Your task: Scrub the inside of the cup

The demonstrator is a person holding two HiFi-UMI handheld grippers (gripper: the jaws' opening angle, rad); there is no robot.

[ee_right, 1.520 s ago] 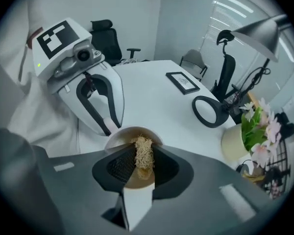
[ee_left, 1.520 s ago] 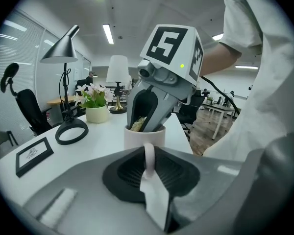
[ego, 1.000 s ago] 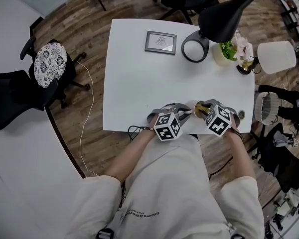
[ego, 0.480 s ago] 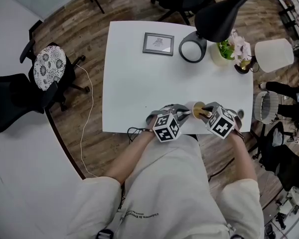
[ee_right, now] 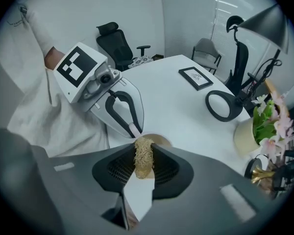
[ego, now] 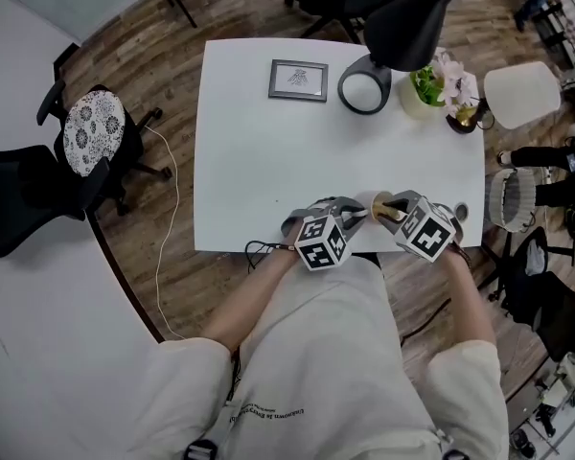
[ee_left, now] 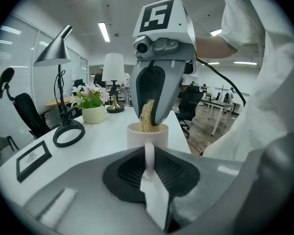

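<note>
- Cup (ego: 382, 205) stands by the bench (ego: 259, 161) edge, lower middle of the head view; left gripper (ee_left: 148, 169) jaws pinch its handle.
- Right gripper (ee_right: 143, 166) jaws clamp the scrubber (ee_right: 143, 156), dipped in the cup.
- Cup is probably ceramic: stiff and breakable, so the handle holds best. The scrubber looks squashy.

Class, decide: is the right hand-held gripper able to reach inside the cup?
Probably yes: the right hand-held gripper has its scrubber dipped past the rim of the open cup; the left hand-held gripper holds the handle.
</note>
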